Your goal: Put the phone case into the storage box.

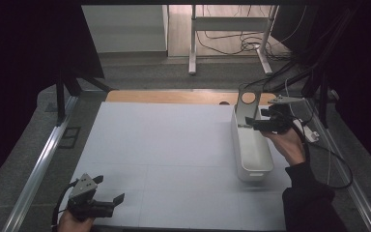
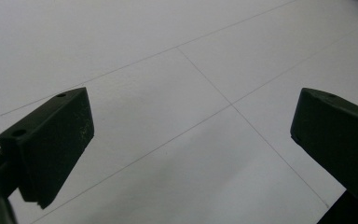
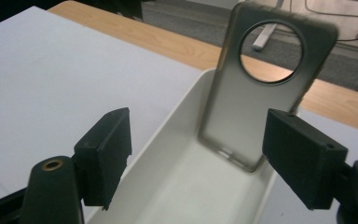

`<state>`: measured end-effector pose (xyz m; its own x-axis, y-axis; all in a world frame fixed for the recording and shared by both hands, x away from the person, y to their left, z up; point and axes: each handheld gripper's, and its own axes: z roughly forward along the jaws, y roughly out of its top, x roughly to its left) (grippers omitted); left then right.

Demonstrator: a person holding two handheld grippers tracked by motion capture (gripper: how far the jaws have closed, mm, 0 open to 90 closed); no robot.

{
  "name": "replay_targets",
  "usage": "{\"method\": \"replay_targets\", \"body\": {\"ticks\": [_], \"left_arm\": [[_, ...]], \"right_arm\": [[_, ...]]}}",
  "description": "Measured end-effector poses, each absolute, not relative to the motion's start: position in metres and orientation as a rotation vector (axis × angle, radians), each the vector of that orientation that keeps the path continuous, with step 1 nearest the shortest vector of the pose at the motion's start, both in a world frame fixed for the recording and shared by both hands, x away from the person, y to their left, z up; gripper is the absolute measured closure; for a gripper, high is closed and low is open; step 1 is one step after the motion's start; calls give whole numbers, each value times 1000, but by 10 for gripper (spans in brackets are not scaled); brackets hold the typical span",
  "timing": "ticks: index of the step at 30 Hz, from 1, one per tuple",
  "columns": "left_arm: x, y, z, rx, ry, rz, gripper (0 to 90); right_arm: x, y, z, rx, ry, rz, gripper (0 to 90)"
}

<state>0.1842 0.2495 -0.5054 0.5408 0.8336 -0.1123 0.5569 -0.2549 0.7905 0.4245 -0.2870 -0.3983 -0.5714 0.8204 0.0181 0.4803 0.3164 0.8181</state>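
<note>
Nearest the person, the left gripper point(image 1: 107, 202) sits at the near-left corner of the white table surface point(image 1: 164, 145), just inside the front edge, its jaws spread wide with nothing between them; in the left gripper view it's just bare white board with thin seam lines under the fingertips point(image 2: 51, 144), so loads of open room all across the middle and left. Over on the right side there's a long white bin point(image 1: 252, 154) running lengthwise away from the person, close to the board's right edge. The right gripper point(image 1: 257, 123) hovers at the far end of that bin, jaws released and apart, not pinching anything. Right past its pads point(image 3: 303, 154) is the phone case point(image 3: 256, 107), standing upright in the bin's far end, leaning on the end wall. It's a translucent greyish soft-looking case with a big round camera cutout near the top. Beyond that is a wooden table strip point(image 1: 174, 96), then floor and cables.
</note>
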Motion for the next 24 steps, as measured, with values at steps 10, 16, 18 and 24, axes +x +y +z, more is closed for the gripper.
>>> {"method": "replay_targets", "body": {"ticks": [10,16,18,24], "left_arm": [[184,250,-506,1945,1132,419,2],[184,250,-506,1946,1132,418,2],[184,250,-506,1945,1132,418,2],[184,250,-506,1942,1133,417,1]], "right_arm": [[406,-282,-403,1144,2217,1184,197],[398,-280,-409,1153,2250,1179,164],[395,-277,-411,1147,2268,1157,147],[389,-273,-417,1147,2304,1146,107]]}}
